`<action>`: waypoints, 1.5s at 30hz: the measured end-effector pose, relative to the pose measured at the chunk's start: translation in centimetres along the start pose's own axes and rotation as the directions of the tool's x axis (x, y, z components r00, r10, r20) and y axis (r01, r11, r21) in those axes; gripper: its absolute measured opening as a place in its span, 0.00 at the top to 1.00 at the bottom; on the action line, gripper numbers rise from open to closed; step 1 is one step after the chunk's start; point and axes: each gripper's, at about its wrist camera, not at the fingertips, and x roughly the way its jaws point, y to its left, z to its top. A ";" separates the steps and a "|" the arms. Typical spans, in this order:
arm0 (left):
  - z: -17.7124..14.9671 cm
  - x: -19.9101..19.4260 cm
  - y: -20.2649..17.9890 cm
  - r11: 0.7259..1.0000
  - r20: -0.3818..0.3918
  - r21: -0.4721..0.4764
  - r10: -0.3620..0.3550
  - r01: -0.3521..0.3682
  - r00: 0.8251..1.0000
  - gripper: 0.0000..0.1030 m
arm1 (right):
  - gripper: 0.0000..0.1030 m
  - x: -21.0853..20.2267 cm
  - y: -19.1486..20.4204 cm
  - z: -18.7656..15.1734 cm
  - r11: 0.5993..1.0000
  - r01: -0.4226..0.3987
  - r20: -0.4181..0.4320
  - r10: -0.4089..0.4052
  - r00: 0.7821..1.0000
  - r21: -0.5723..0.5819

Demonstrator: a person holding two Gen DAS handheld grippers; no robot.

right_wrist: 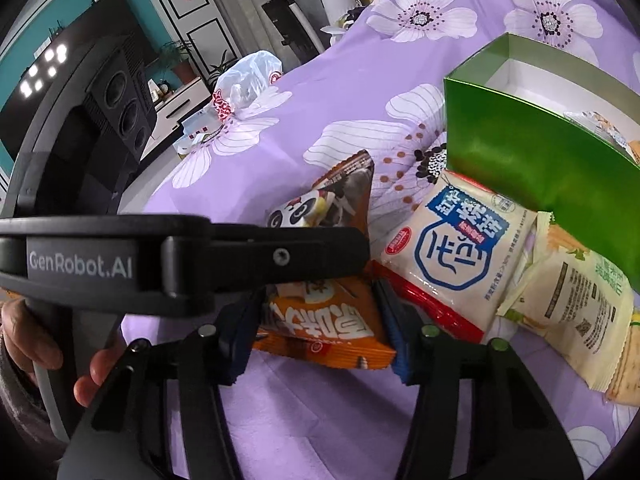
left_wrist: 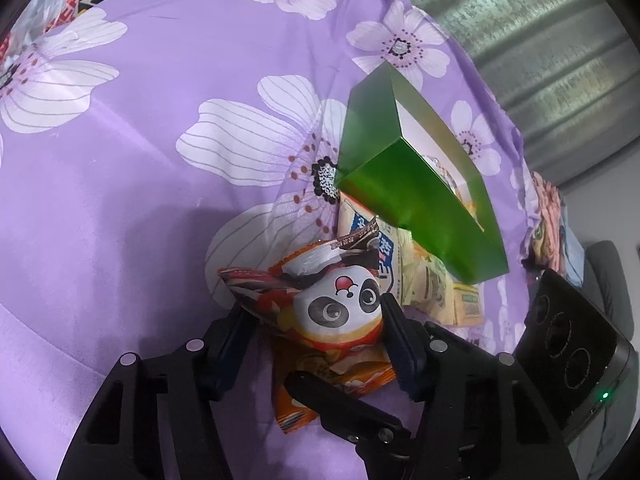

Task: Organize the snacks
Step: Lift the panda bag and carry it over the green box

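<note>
Left gripper (left_wrist: 316, 312) squeezes the panda packet (left_wrist: 320, 292) above the purple cloth (left_wrist: 140, 200); right gripper (right_wrist: 316, 320) brackets the orange packet (right_wrist: 324, 328), contact unclear, near the green box (right_wrist: 532, 152).

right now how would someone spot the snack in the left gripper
Find the open green box on the purple flowered cloth; a heap of snack packets lies at its near side. The left gripper is closed on the panda packet, the only one with a cartoon panda face; its neighbours are cream or plain orange.
</note>
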 end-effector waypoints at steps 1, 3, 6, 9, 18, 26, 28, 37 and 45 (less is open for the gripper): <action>0.0 0.0 0.0 1.000 0.000 0.000 -0.004 0.004 1.000 0.41 | 0.48 0.0 0.0 0.0 1.000 0.003 0.002 -0.003 1.000 0.000; -0.2 -0.1 -0.1 1.000 -0.003 0.007 -0.012 0.012 1.000 0.43 | 0.48 0.0 0.0 -0.2 1.000 0.007 0.003 -0.007 1.000 0.004; -0.5 -0.4 -0.8 0.999 0.002 0.032 -0.012 0.012 1.000 0.44 | 0.48 -0.5 0.2 -0.4 1.000 0.014 0.015 -0.014 1.000 0.000; -0.6 -0.9 -1.7 0.998 0.012 0.053 -0.020 0.019 1.000 0.44 | 0.49 -1.5 0.4 -0.5 1.000 0.023 0.040 -0.023 0.999 0.000; -0.5 -2.6 -5.5 0.988 0.043 0.145 -0.050 0.043 0.998 0.44 | 0.48 -5.4 1.0 -0.5 0.998 0.070 0.119 -0.068 0.991 -0.008; -0.3 -2.7 -8.8 0.973 0.041 0.226 -0.060 0.049 0.997 0.44 | 0.48 -8.3 0.5 -1.0 0.995 0.102 0.182 -0.102 0.978 0.005; -0.2 -2.7 -9.8 0.967 0.040 0.250 -0.061 0.049 0.997 0.44 | 0.48 -9.0 0.3 -1.1 0.994 0.107 0.198 -0.108 0.974 0.014; 0.9 -1.4 -13.1 0.943 0.024 0.327 -0.082 0.070 0.996 0.44 | 0.48 -11.2 -1.6 -1.0 0.988 0.147 0.256 -0.156 0.954 0.055; 2.5 -0.6 -15.2 0.927 0.024 0.366 -0.097 0.081 0.995 0.44 | 0.48 -12.1 -3.3 0.3 0.982 0.175 0.292 -0.188 0.938 0.072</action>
